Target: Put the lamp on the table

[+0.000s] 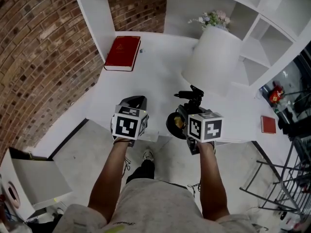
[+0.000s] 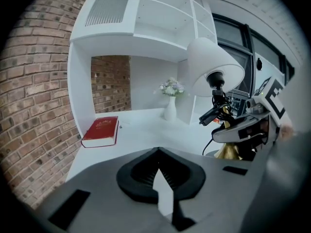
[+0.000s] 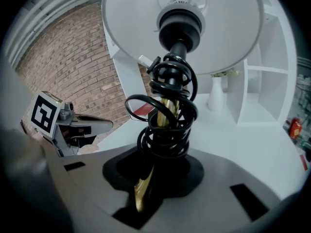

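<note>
The lamp has a wide white shade (image 1: 214, 57) (image 3: 184, 28), a gold stem with black cord (image 3: 167, 130) coiled round it, and a dark round base (image 1: 175, 124). My right gripper (image 1: 186, 114) (image 3: 146, 181) is shut on the gold stem low down and holds the lamp tilted over the front edge of the white table (image 1: 160, 67). In the left gripper view the lamp shade (image 2: 214, 67) and the right gripper (image 2: 243, 125) show at the right. My left gripper (image 1: 133, 103) (image 2: 158, 171) hovers beside it to the left, shut, with nothing between its jaws.
A red book (image 1: 123, 52) (image 2: 101, 131) lies at the table's back left by the brick wall. A white vase of flowers (image 1: 212, 19) (image 2: 170, 108) stands at the back by white shelf compartments (image 1: 262, 47). A small red item (image 1: 268, 124) lies at right. A white box (image 1: 34, 178) sits on the floor.
</note>
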`<state>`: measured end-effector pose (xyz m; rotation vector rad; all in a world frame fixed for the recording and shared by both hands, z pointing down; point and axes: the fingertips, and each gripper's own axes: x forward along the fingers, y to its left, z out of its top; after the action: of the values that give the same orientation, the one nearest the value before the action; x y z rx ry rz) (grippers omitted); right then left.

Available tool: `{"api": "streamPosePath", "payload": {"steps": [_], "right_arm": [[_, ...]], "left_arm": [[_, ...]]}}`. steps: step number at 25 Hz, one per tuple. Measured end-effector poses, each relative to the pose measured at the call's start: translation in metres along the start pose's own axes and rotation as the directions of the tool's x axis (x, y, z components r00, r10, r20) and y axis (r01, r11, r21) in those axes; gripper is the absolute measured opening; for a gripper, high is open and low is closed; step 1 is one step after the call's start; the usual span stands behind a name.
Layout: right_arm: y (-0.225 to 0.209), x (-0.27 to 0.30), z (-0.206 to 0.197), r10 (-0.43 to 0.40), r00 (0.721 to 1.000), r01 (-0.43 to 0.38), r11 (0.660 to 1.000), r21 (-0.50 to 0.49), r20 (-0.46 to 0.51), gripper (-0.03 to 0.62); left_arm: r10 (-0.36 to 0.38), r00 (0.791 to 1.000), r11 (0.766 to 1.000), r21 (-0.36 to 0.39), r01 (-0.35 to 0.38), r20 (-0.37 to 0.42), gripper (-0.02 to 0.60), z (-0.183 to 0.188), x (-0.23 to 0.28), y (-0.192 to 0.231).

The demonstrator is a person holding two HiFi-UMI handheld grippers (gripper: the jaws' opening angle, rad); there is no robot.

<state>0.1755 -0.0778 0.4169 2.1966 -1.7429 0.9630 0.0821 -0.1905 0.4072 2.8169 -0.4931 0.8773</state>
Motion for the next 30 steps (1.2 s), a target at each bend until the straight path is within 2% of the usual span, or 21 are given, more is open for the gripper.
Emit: {"api": "streamPosePath", "payload": {"steps": [19,30], "right_arm": [[-0.005,0.07,0.05,-0.044,0.999,0.044,0.999,-0.004,-0.009,0.089],[-0.023,0.103,0.072,-0.082,0.996,0.082,0.997,0.007,-0.02,0.09]], "left_arm": [[-0.047,0.999,0.999,-0.012,0.047,-0.02,-0.005,0.021,0.052,0.063],[-0.081,0.996,0.997,-0.016,0.08,-0.036,-0.005,0.035,0.091,0.088]]}}
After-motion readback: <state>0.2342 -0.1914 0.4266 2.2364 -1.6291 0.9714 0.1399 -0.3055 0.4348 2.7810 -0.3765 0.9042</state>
